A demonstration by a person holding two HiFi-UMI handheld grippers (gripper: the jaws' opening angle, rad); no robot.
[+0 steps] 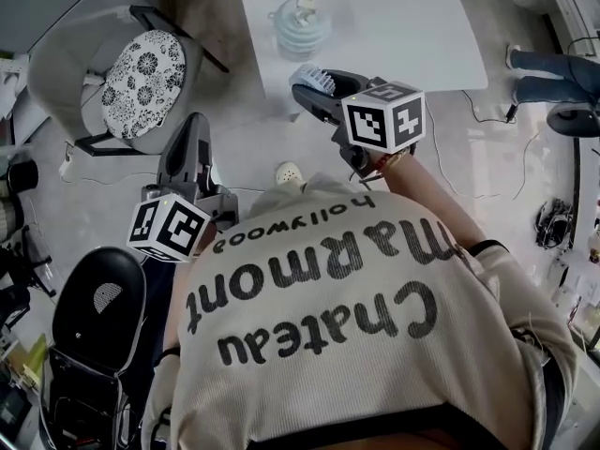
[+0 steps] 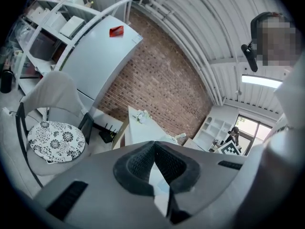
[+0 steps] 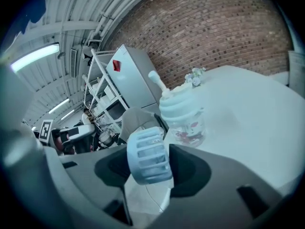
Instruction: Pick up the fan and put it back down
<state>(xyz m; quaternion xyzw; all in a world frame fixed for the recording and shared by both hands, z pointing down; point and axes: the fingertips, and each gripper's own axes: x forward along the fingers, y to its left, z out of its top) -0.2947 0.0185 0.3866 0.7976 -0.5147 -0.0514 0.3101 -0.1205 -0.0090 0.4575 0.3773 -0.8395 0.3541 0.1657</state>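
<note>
**Fan lifted, set-down pending**

Head view and both gripper views, one moment. The right gripper (image 1: 314, 84) has its fingers closed on the fan (image 3: 148, 155), a small pale round unit with a ribbed grille. The right gripper view shows the fan filling the gap between the two dark pads, with one pad against each side. In the head view the fan sits at the tip of this gripper, over the near edge of the white worktop (image 1: 403, 26) and clear of its surface. It is carried, not resting.

The left gripper (image 2: 154, 149) hangs off to the person's left, above the floor and near the chair (image 1: 141, 73) with the patterned cushion. Its fingers meet at the tips and nothing lies between them — it takes no part in the grasp.

A lidded jar-like vessel (image 1: 300, 26) stands on the worktop towards its far left corner, just beyond the fan. The rest of the worktop is bare.

Progress, as judged from these views: the pick-up half of the task appears complete, since the fan is gripped and off the surface. The second half remains — lowering the fan to the worktop, seating it stably and opening the fingers. The bare area near the front edge offers room. The vessel ahead is the one object to keep clear of during the descent.
</note>
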